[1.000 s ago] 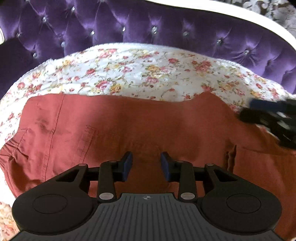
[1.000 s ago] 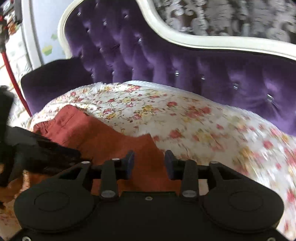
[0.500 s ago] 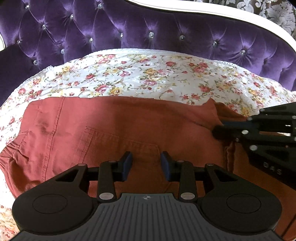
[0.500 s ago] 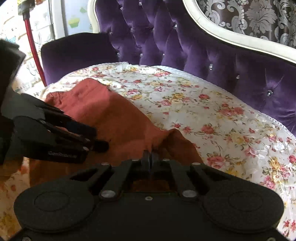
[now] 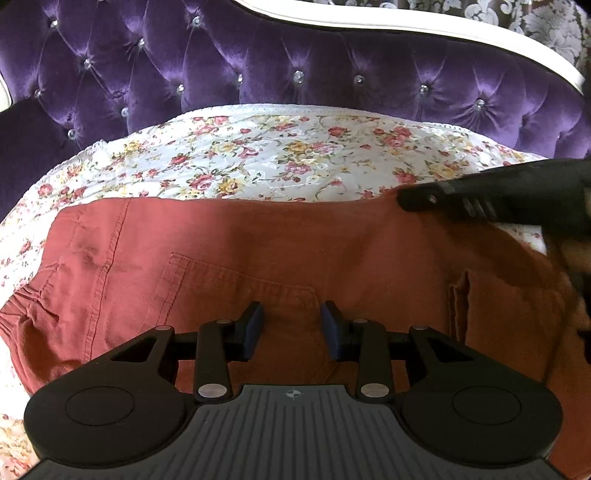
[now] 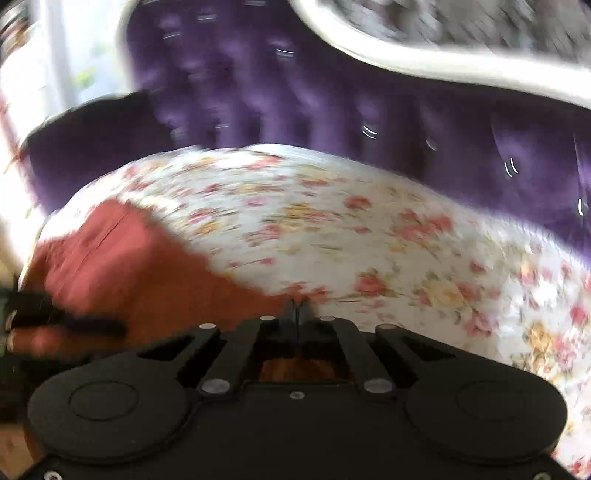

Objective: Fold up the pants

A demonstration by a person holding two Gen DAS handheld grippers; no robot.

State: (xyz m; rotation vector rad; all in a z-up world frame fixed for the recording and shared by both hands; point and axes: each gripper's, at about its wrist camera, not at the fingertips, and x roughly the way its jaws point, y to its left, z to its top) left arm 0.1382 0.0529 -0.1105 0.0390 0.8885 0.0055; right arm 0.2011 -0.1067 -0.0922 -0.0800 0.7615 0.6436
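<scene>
Rust-red pants (image 5: 258, 251) lie spread on a floral sheet, waistband to the left, a back pocket facing up. My left gripper (image 5: 291, 321) hovers open over that pocket; its blue pads (image 5: 253, 328) stand apart with only flat cloth below them. My right gripper (image 5: 406, 197) reaches in from the right to the pants' far edge. In the blurred right wrist view its jaws (image 6: 295, 308) are pressed together where the pants (image 6: 129, 266) end, pinching the cloth edge. My left gripper (image 6: 74, 326) shows as a dark smear at the left.
The floral sheet (image 5: 277, 158) covers the seat of a purple tufted sofa (image 5: 295, 66) with a white frame (image 5: 406, 26). The sofa back rises just behind the pants. A folded part of the pants (image 5: 517, 314) lies at the right.
My right gripper went from open to shut on the pants' far edge and shifted along it. The raised peak in that edge now lies flat. My left gripper stayed put.
</scene>
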